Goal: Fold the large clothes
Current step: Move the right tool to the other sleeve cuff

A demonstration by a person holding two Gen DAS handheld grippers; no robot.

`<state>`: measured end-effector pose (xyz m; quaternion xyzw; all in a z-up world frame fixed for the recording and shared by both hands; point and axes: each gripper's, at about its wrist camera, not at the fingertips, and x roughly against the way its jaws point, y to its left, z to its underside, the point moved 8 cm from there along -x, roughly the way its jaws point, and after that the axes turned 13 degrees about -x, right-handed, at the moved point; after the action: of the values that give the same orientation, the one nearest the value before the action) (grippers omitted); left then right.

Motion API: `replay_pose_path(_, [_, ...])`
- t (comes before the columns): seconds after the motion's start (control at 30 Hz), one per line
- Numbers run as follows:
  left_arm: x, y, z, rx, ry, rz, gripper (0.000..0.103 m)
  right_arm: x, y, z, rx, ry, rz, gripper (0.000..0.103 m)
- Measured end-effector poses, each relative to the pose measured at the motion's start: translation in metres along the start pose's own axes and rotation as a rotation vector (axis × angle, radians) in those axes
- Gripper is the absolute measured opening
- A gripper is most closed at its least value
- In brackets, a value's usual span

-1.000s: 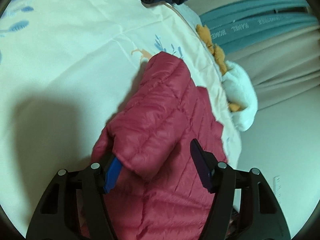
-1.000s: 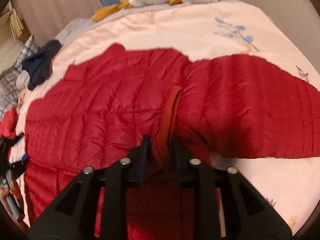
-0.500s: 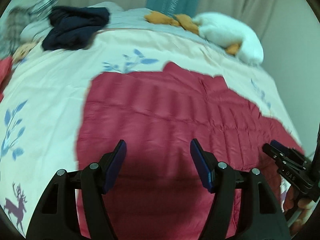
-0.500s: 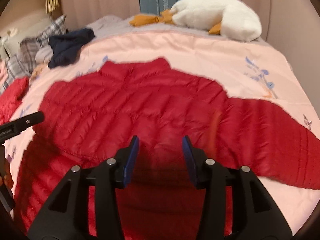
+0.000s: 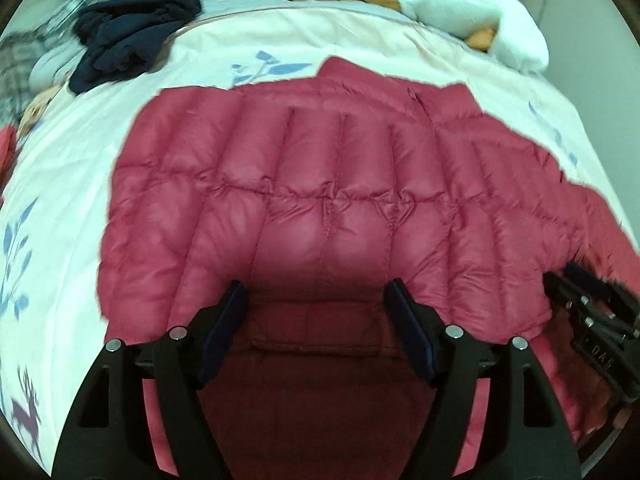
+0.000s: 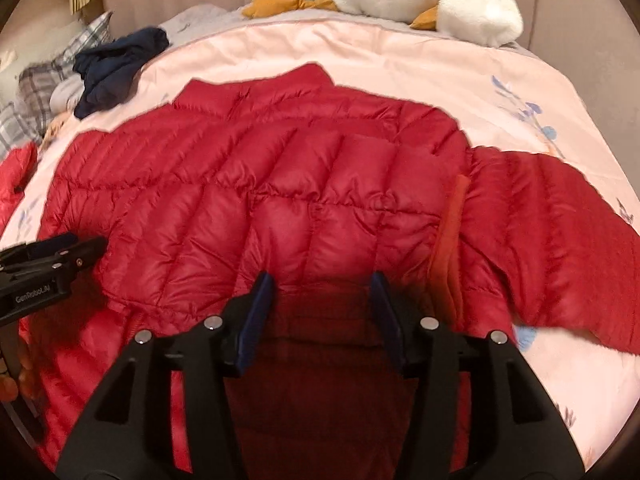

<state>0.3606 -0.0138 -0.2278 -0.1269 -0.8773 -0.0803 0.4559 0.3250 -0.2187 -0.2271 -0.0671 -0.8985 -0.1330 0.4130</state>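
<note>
Two claws hover over the red down jacket (image 5: 328,200), which lies flat on the bed (image 5: 60,200), long axis across both views. Left claw (image 5: 316,316) wide, empty, above the body panel. Right claw (image 6: 320,304) wide, empty, and nearer the sleeve (image 6: 560,232) reaching toward the bed's right edge; likely that sleeve folds inward next.

"GenRobot.AI" is printed in white on the left gripper (image 6: 48,256); "DAS" is seen on the right gripper (image 5: 592,320).
</note>
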Motion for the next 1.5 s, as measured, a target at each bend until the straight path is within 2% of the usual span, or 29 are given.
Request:
replay_pose_path(0.03, [0.008, -0.001, 0.000, 0.025, -0.016, 0.019, 0.080, 0.008, 0.001, 0.001, 0.003, -0.016, -0.009, 0.060])
replay_pose_path(0.1, [0.029, -0.004, 0.004, 0.049, -0.067, 0.053, 0.081, 0.031, 0.002, 0.004, 0.028, -0.061, -0.017, 0.061])
replay_pose_path(0.17, [0.046, -0.006, 0.009, 0.050, -0.099, 0.057, 0.086, 0.050, 0.002, 0.007, 0.025, -0.090, -0.020, 0.066])
replay_pose_path(0.27, [0.075, -0.013, 0.024, 0.063, -0.142, 0.095, 0.089, 0.081, 0.001, 0.012, -0.007, -0.126, -0.075, 0.074])
replay_pose_path(0.63, [0.124, -0.044, 0.080, 0.081, -0.150, 0.157, 0.090, 0.169, -0.011, 0.032, -0.014, -0.236, -0.112, 0.095])
replay_pose_path(0.8, [0.127, -0.060, 0.103, 0.077, -0.102, 0.207, 0.090, 0.181, -0.035, 0.033, -0.046, -0.238, -0.096, 0.098])
replay_pose_path(0.93, [0.131, -0.062, 0.114, 0.096, -0.082, 0.210, 0.090, 0.185, -0.065, 0.034, -0.091, -0.238, -0.065, 0.101])
replay_pose_path(0.97, [0.133, -0.061, 0.116, 0.104, -0.081, 0.213, 0.090, 0.185, -0.078, 0.036, -0.115, -0.234, -0.052, 0.101])
replay_pose_path(1.0, [0.135, -0.061, 0.118, 0.113, -0.080, 0.215, 0.099, 0.184, -0.087, 0.036, -0.136, -0.226, -0.049, 0.101])
replay_pose_path(1.03, [0.137, -0.061, 0.118, 0.119, -0.078, 0.218, 0.102, 0.181, -0.100, 0.038, -0.171, -0.209, -0.050, 0.101])
replay_pose_path(1.17, [0.148, -0.066, 0.115, 0.132, -0.116, 0.246, 0.102, 0.175, -0.156, 0.047, -0.350, -0.151, -0.107, 0.101])
replay_pose_path(1.33, [0.154, -0.080, 0.108, 0.105, -0.136, 0.260, 0.102, 0.168, -0.233, 0.058, -0.629, -0.135, -0.209, 0.101])
replay_pose_path(1.43, [0.153, -0.089, 0.104, 0.089, -0.131, 0.268, 0.102, 0.160, -0.280, 0.062, -0.777, -0.140, -0.224, 0.101])
replay_pose_path(1.5, [0.153, -0.094, 0.100, 0.082, -0.131, 0.272, 0.102, 0.154, -0.305, 0.061, -0.843, -0.145, -0.205, 0.101])
